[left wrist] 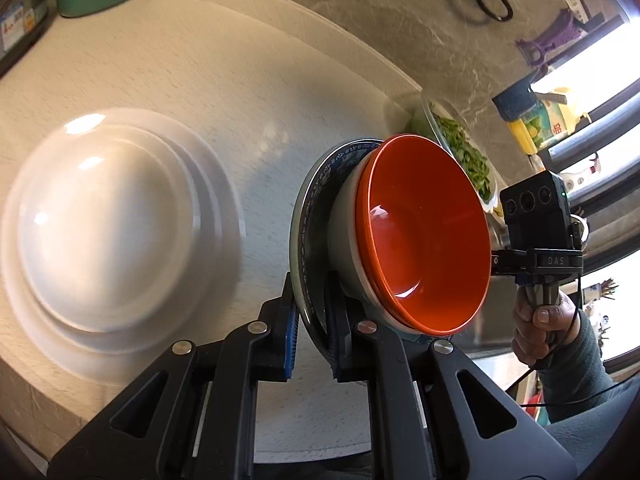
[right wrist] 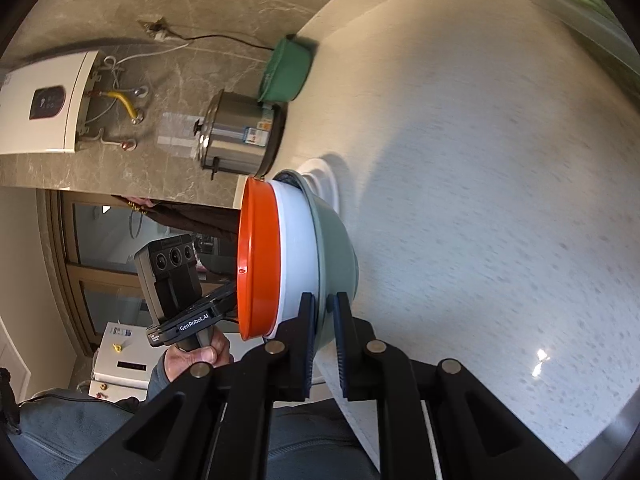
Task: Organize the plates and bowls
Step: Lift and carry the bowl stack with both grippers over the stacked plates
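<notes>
Kitchen corner: pale speckled countertop (right wrist: 500, 200) against a grey marbled wall (left wrist: 360, 8).

In the right wrist view, a white wall-mounted heater (right wrist: 40, 104) sits at 9 o'clock with a steel pot (right wrist: 240, 140) beside it and a green basin (right wrist: 286, 70) at 11 o'clock. In the left wrist view, bright daylight enters through the window (left wrist: 588, 68) at 2 o'clock.

Black two-finger grippers (left wrist: 311, 320) with blue ribbed pads (left wrist: 293, 326) and silver rivets (one handle lettered "GenRobot.AI"); grey fleece sleeves (left wrist: 576, 360) beside them.

Orange bowl (left wrist: 424, 232) nested in blue-rimmed dish (left wrist: 316, 200), tilted
</notes>
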The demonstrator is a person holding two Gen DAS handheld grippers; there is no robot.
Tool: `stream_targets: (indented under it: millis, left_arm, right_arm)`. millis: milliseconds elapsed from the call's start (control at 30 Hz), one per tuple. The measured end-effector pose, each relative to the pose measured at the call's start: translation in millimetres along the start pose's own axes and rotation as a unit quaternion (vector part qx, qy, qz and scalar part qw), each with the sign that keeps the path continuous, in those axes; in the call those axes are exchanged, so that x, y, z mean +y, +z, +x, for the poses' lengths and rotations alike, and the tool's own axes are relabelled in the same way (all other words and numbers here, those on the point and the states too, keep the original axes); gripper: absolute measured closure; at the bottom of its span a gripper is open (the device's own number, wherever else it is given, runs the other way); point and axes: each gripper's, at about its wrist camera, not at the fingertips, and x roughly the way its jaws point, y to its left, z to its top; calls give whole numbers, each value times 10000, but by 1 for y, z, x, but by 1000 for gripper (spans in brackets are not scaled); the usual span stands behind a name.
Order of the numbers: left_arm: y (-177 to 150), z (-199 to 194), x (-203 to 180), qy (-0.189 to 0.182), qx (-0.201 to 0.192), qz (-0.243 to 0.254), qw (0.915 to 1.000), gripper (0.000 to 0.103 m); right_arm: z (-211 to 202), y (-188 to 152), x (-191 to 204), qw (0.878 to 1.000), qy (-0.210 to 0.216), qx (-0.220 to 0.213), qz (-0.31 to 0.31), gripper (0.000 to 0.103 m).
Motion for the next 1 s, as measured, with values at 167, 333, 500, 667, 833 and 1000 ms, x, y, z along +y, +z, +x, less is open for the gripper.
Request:
stream_targets:
  millis: [167, 333, 500, 667, 833, 1000]
  left_arm:
    - [9, -32, 23, 52, -135, -54, 9999, 94]
    - [15, -63, 62, 136, -177, -117, 9997, 94]
    - [26, -90, 108, 228, -155, -153, 9995, 94]
    - [37, -107, 148, 277, -110, -150, 9994, 94]
    - [45, -110, 184, 263, -12, -156, 9995, 94]
    - [47, -104, 213, 211, 131, -174, 9995, 94]
  right_arm:
    - [23, 14, 23, 9998, 30, 87, -169, 90]
    - [58, 25, 41, 9996, 78, 188, -193, 90]
    - [95, 37, 55, 9993, 125, 305, -196, 90]
    - [126, 48, 66, 9991, 125, 361, -168, 90]
    - [148, 56, 67, 9992, 71, 376, -77, 90]
    - [164, 59, 62, 9992, -20, 398, 45, 90]
